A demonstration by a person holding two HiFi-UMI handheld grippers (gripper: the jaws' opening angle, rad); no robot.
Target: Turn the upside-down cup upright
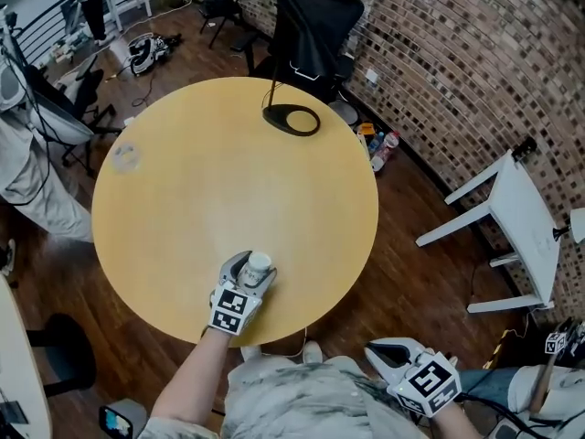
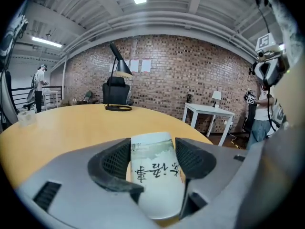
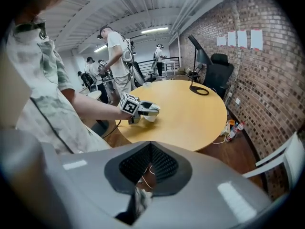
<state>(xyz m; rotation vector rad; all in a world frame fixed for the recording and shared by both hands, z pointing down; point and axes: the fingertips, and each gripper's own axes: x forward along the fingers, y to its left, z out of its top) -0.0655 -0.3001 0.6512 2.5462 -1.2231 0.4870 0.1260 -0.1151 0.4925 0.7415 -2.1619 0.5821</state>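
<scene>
A white paper cup (image 1: 260, 265) with dark printed characters is clamped between the jaws of my left gripper (image 1: 249, 273), above the near edge of the round yellow table (image 1: 228, 163). In the left gripper view the cup (image 2: 155, 175) lies along the jaws, its print upside-down, with both dark pads (image 2: 114, 162) pressing its sides. The right gripper view shows the left gripper (image 3: 143, 109) holding the cup (image 3: 150, 117) just above the tabletop. My right gripper (image 1: 395, 353) hangs off the table at the lower right, over the person's lap. Its pads (image 3: 151, 163) meet with nothing between them.
A black lamp base (image 1: 292, 120) with a thin stem stands at the table's far edge, and a small clear cup (image 1: 125, 156) sits at its left. A black chair (image 1: 315, 16) is behind the table. A white side table (image 1: 521, 218) stands by the brick wall. Several people stand in the background.
</scene>
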